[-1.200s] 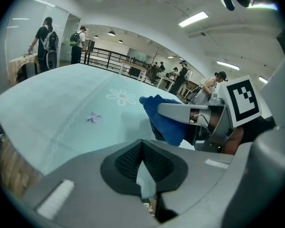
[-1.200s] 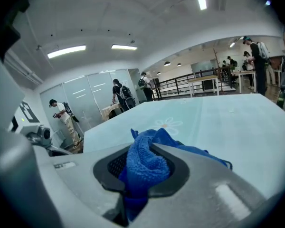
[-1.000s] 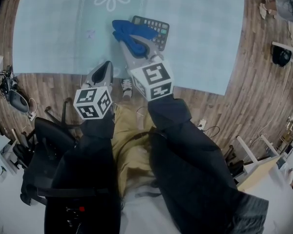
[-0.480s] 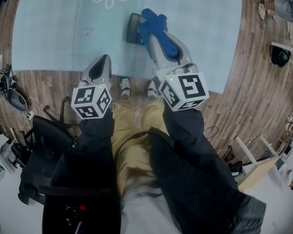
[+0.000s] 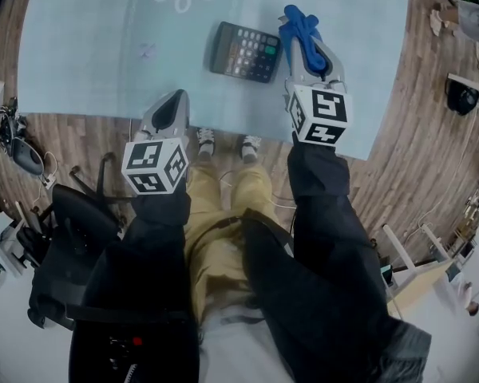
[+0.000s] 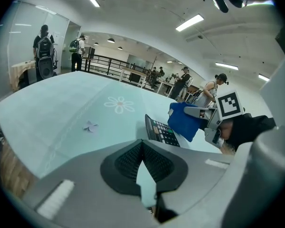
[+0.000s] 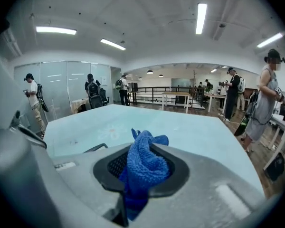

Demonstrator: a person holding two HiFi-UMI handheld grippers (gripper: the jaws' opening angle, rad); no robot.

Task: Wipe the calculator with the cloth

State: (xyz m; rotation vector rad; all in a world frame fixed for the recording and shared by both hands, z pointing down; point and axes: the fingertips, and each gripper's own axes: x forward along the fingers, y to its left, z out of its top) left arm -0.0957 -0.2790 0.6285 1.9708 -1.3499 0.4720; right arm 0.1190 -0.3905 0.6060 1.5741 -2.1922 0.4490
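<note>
The left gripper takes no part in the work: its jaws are pressed together at the tips with nothing between them, and it hangs over the near edge of the pale blue table. Ahead of it and to its right lies the calculator, flat on the table with its keys up and nothing touching it. Just to the calculator's right is the right gripper. Its jaws are clenched on the blue cloth, which bunches between the pads and sticks out past the tips in a loose tuft. From the left gripper view the cloth hangs beside the calculator's far right corner, near it but apart from it. Whether it brushes the table I cannot tell. The step in hand looks like the gap between wiping strokes, with the cloth off to the side. A further stroke would call for carrying the right gripper leftward and lowering it until the tuft, not the hard jaw tips, presses on the keys and display, lightly enough that the loose calculator does not slide.
</note>
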